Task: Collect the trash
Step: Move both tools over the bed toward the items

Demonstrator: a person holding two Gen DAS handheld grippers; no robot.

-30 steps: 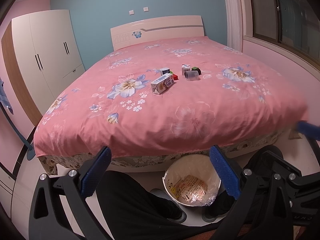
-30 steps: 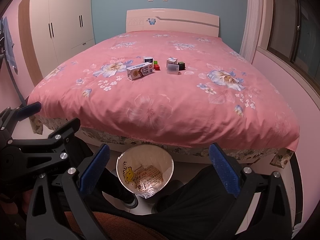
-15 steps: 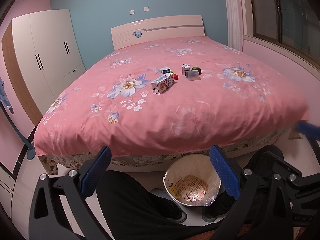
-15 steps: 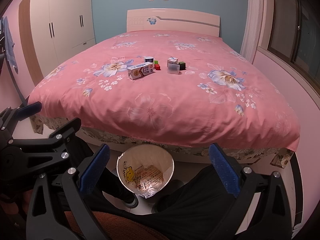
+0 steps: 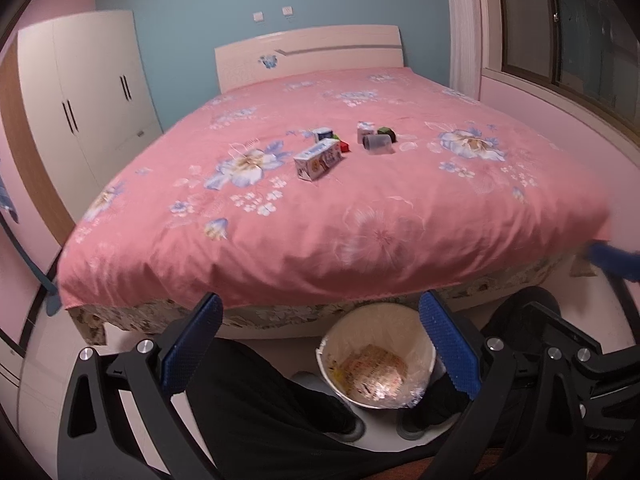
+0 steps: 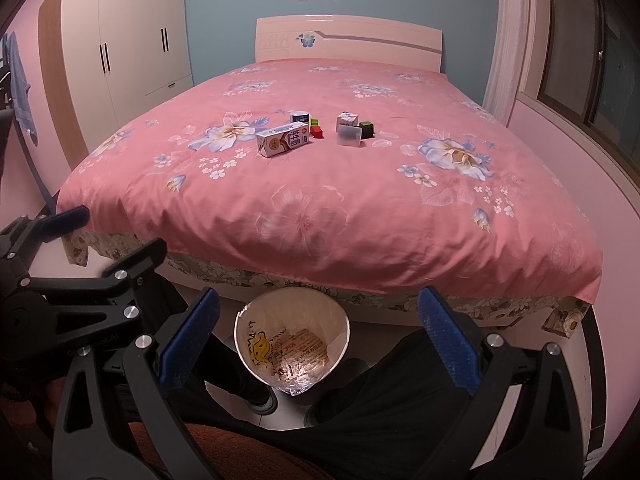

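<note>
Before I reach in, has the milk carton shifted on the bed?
No. The milk carton still lies just right of the blue flower print, with the red block at its far end.

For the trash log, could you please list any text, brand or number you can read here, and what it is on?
Milk carton: large printed characters, too blurred to read.
Wrapper in the trash bin: red print, too small to read.
Small box: print unreadable.
Small can: label unreadable.
Nothing reads clearly.
</note>
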